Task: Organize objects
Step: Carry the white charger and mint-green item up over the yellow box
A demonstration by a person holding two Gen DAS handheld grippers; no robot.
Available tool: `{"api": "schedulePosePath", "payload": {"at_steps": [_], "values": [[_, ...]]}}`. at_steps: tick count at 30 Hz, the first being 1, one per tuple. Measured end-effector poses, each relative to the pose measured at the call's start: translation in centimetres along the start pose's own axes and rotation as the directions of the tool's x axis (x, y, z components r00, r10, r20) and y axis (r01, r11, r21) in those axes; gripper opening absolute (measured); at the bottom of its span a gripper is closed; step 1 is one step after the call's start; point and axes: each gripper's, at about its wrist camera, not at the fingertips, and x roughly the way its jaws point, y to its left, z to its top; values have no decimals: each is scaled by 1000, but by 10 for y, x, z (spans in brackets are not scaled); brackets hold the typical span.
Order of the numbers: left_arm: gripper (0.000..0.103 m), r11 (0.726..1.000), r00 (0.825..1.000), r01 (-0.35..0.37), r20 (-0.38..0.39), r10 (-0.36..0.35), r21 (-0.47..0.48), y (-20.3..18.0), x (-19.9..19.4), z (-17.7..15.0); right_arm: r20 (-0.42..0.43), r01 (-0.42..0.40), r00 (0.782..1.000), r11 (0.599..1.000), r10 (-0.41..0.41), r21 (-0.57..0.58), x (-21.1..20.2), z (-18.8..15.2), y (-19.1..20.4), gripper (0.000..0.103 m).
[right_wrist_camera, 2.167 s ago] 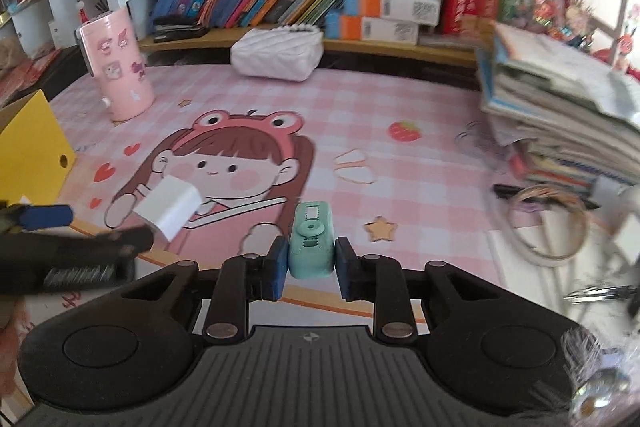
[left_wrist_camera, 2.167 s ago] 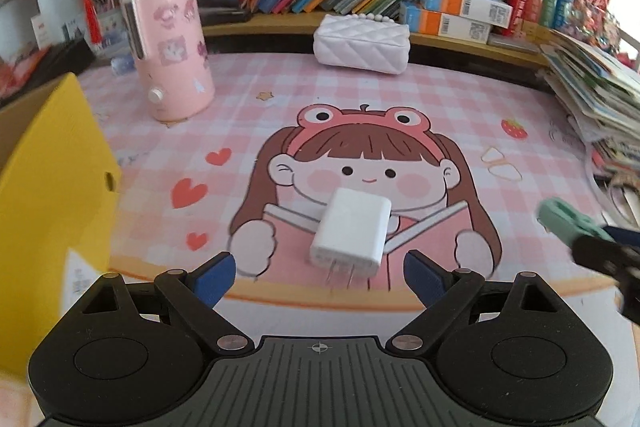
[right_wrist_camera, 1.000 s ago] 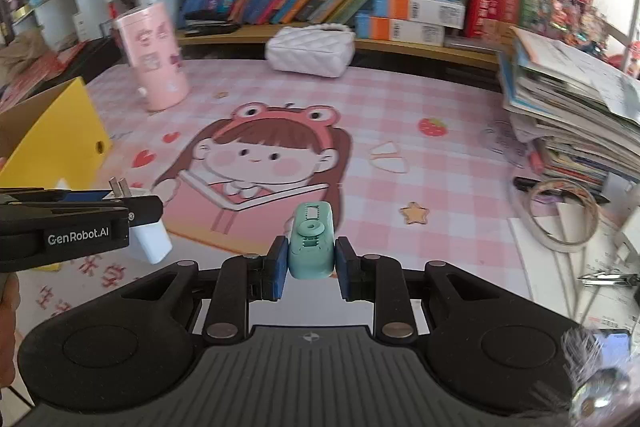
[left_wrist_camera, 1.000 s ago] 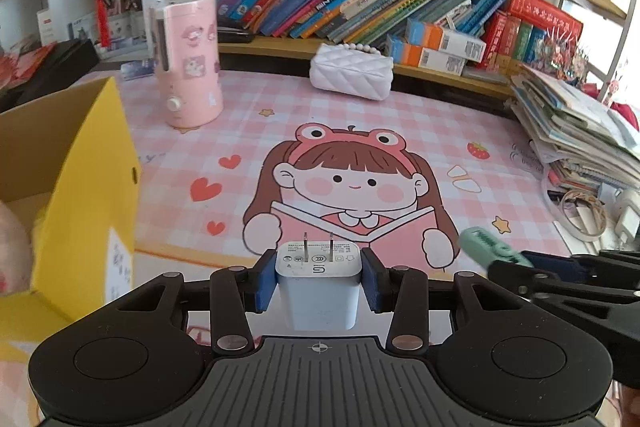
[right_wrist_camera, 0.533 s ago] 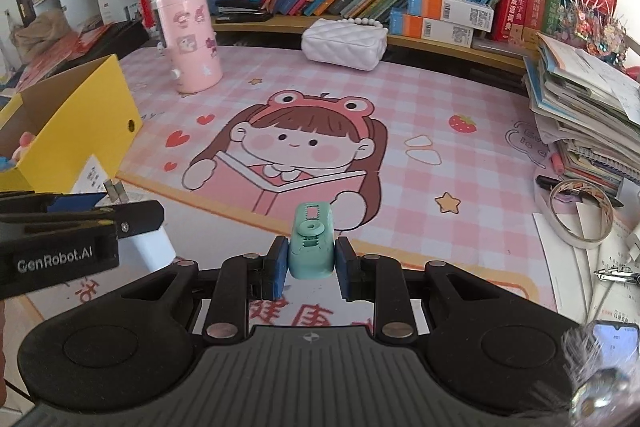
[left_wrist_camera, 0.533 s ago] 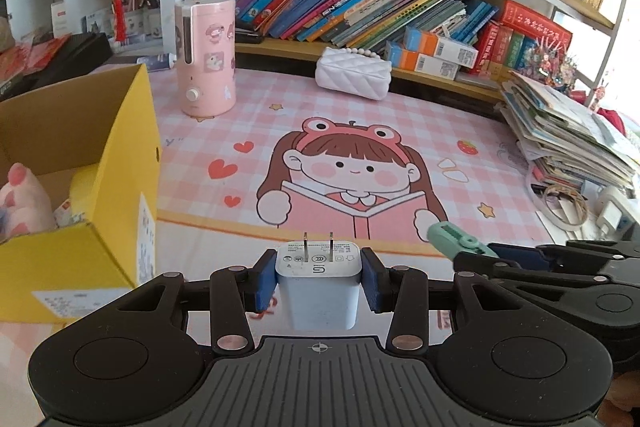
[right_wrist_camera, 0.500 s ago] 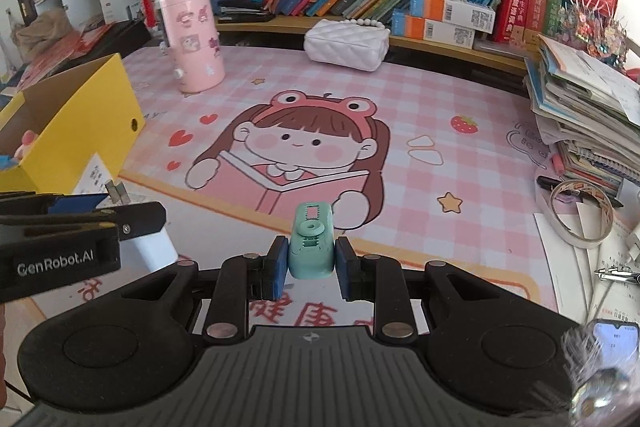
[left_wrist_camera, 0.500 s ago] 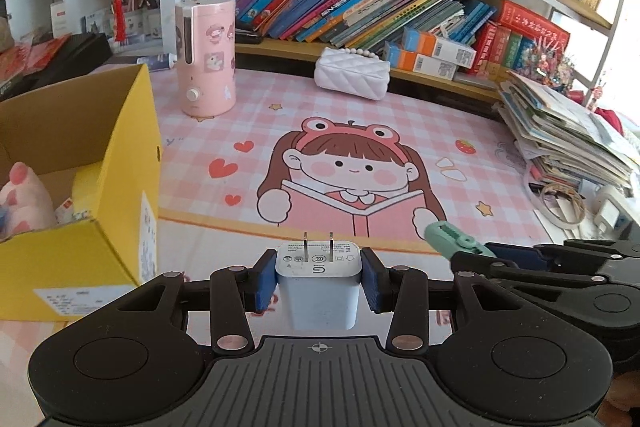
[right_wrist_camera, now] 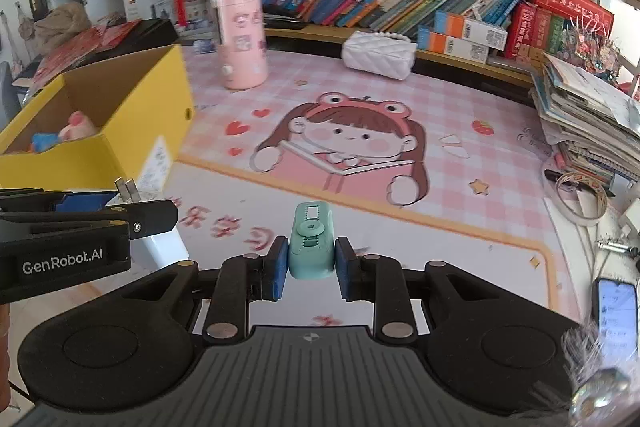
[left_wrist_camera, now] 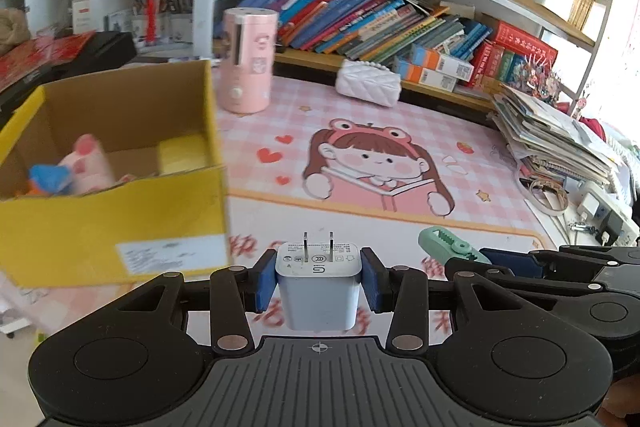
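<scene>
White charger (left_wrist_camera: 318,283): pinched between the blue pads (left_wrist_camera: 265,285) of the left gripper (left_wrist_camera: 318,285); prongs point up and forward; held above the front edge of the pink desk mat (left_wrist_camera: 400,223)
Left gripper: jaws pressed in on the charger's two sides; just right of the yellow cardboard box (left_wrist_camera: 108,231)
Mint green clip (right_wrist_camera: 311,241): clamped between the pads of the right gripper (right_wrist_camera: 311,269); toothed end points forward
Right gripper: jaws nearly together, nipping the clip; just beside the left gripper
Yellow cardboard box: open-topped, at the mat's left; pink plush toy (left_wrist_camera: 90,165) and a blue item inside
Mat's far side: pink canister (right_wrist_camera: 240,41); white quilted purse (right_wrist_camera: 378,53)
</scene>
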Motion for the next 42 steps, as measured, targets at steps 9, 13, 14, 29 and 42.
{"api": "schedulePosePath", "payload": {"at_steps": [9,13,14,29,42], "values": [[41,999,999,-38,13,39,-37,46,-47,-23,3,-41,999,999,41,-31,-23,-19,61,23],[41,997,998,-59,21,60,-44,64,-65,-33,-1,-63,998,997,63,-35,-29,-28,84,23],[41,997,998,-64,23,65,-46,69,-70,-35,-2,-69,998,997,69,-37,-31,-30,90,23],[41,990,990,-122,60,126,-76,123,-116,-56,14,-130,991,989,131,-73,-43,-46,164,23],[41,993,978,-108,171,116,-57,136,-131,-34,81,-104,990,990,111,-91,-49,-24,180,23]]}}
